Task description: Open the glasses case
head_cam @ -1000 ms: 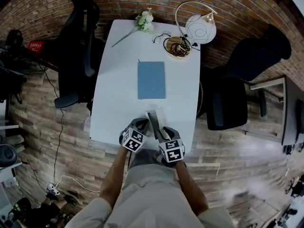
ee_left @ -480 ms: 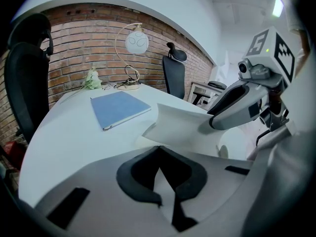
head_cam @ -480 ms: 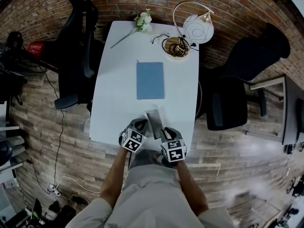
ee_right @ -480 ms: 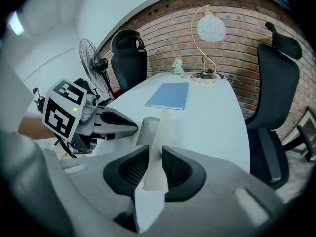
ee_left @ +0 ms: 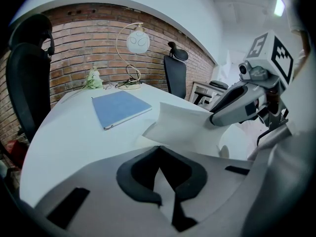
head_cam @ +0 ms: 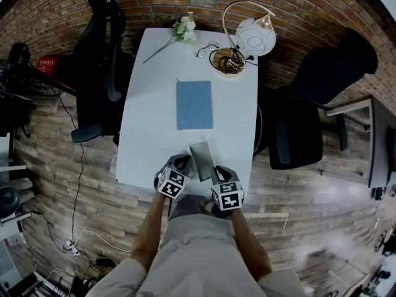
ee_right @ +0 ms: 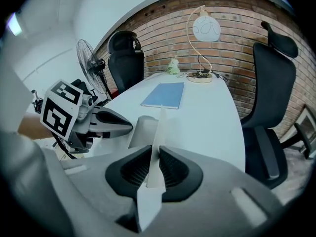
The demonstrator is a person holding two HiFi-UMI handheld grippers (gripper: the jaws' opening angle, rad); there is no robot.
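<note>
We are holding the glasses case (head_cam: 202,159) at the table's (head_cam: 154,135) near edge, left gripper (ee_left: 158,156) pinching its base, right gripper (ee_right: 153,168) clamping the raised lid (ee_right: 159,127); we are judging it partly opened.

Left gripper view: the glasses case (ee_left: 180,125) loses its bottom edge behind the left gripper (ee_left: 159,149) body, so you can't see where the pale sliver pinched in its fingers (ee_left: 134,179) joins the case. The raised flap's far corner goes in behind the right gripper (ee_left: 216,120). Head view is no better: both sets of fingers are hidden under the gripper bodies and marker cubes, same for the case's near end. The tangle in the dish (head_cam: 230,61) at the bench's far end is too small to tell.
</note>
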